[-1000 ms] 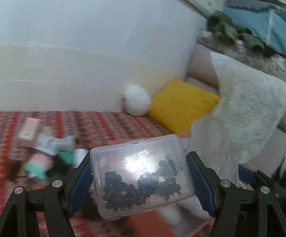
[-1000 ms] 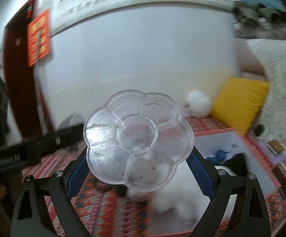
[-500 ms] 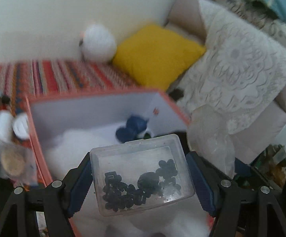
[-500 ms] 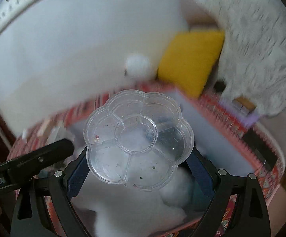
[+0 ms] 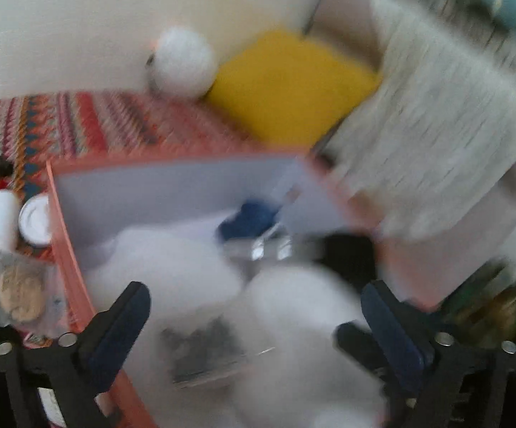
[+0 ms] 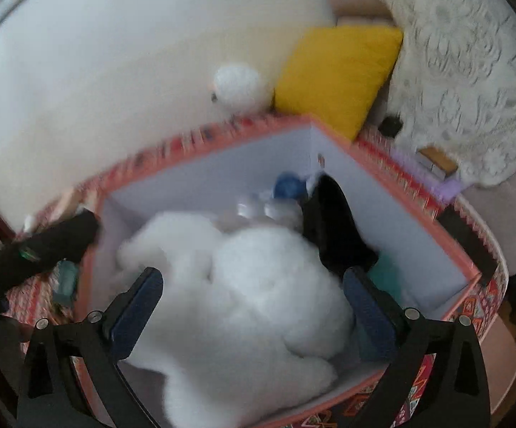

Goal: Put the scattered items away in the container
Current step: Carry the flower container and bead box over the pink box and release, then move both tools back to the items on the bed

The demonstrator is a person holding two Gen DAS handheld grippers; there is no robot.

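Both my claws hang open over the box (image 6: 393, 192), nothing between the pads. Left claw (image 5: 254, 317) view is badly blurred; below it a small clear case (image 5: 204, 353) of dark bits lies on the white plush (image 6: 243, 292) inside the box, long axis roughly left-right, slightly tilted. Right claw (image 6: 251, 299) is directly above the plush. A blue item (image 6: 288, 185) and a black item (image 6: 333, 224) sit toward the box's far corner. Yellow cushion (image 6: 336, 71) and white ball (image 6: 240, 87) lie beyond the box, by the wall. Flower tray I can't make out.
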